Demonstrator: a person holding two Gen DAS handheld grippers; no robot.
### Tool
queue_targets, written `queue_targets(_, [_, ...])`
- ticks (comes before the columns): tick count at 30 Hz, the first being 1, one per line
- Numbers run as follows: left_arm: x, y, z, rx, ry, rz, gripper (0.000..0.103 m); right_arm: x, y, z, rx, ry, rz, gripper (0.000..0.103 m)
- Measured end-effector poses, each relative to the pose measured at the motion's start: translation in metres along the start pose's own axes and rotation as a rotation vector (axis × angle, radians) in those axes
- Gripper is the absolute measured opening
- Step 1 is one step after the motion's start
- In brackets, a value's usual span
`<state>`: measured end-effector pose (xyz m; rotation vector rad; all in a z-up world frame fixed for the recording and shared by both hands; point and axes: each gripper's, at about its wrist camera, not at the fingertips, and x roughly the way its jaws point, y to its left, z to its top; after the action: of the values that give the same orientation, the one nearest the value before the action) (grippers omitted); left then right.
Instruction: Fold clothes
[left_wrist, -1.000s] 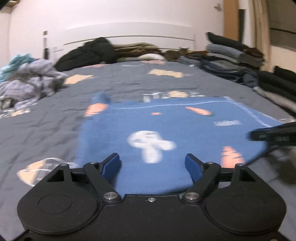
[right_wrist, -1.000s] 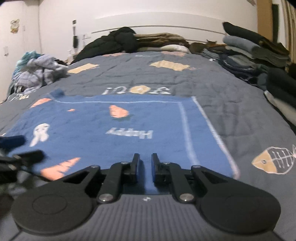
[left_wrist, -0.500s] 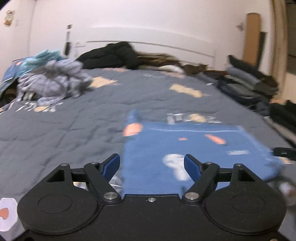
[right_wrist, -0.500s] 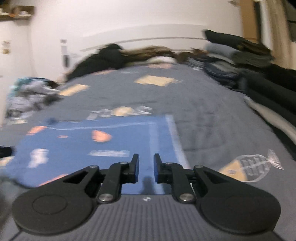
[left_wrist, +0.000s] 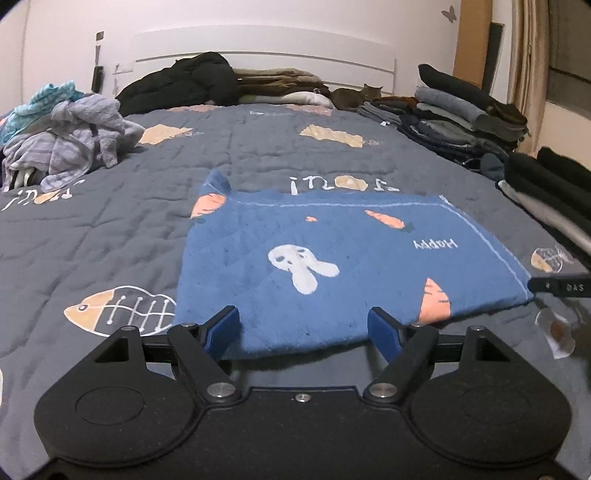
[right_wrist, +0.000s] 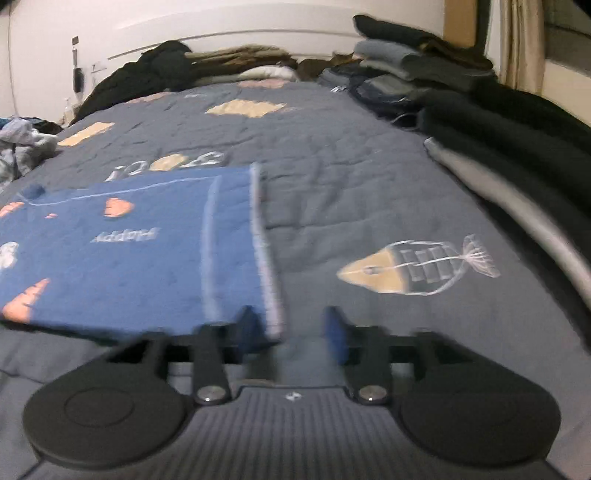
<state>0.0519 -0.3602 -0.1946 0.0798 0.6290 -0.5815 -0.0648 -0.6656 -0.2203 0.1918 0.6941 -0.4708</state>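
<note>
A blue cloth with a white rabbit, orange carrots and the word "Happy" lies flat on the grey quilted bed. My left gripper is open at the cloth's near edge, its blue pads apart, holding nothing. In the right wrist view the same cloth lies at the left. My right gripper is open at the cloth's near right corner, the left pad by the white border. The right gripper's tip also shows in the left wrist view at the cloth's right corner.
A heap of unfolded grey and teal clothes lies at the left. Stacks of folded dark clothes line the right side of the bed. A black jacket, folded blankets and a cat lie by the headboard.
My right gripper was shut near the cloth's front edge; it has opened and shifted right to the corner. My left gripper stayed open, and its view swung left and back to the cloth.
</note>
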Motion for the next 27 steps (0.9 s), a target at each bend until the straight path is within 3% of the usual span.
queue_targets(6, [-0.023, 0.035, 0.005, -0.243, -0.001, -0.015, 0.078, -0.018, -0.038, 0.007, 0.301, 0.034, 0.132, 0.046])
queue_targets(9, [-0.027, 0.057, -0.004, -0.443, 0.030, -0.101, 0.086, -0.027, -0.039, 0.001, 0.438, 0.067, 0.222, 0.046])
queue_targets(11, [-0.025, 0.068, -0.011, -0.566, 0.050, -0.161, 0.086, -0.029, -0.030, -0.001, 0.479, 0.083, 0.269, 0.046])
queue_targets(19, [0.001, 0.080, -0.023, -0.648, 0.084, -0.183, 0.076, -0.012, -0.002, -0.010, 0.473, 0.151, 0.325, 0.047])
queue_targets(22, [0.013, 0.087, -0.025, -0.675, 0.076, -0.191, 0.066, 0.000, -0.001, -0.010, 0.482, 0.153, 0.313, 0.047])
queue_targets(27, [0.031, 0.100, -0.028, -0.753, 0.063, -0.202, 0.064, 0.012, -0.008, -0.010, 0.562, 0.128, 0.326, 0.049])
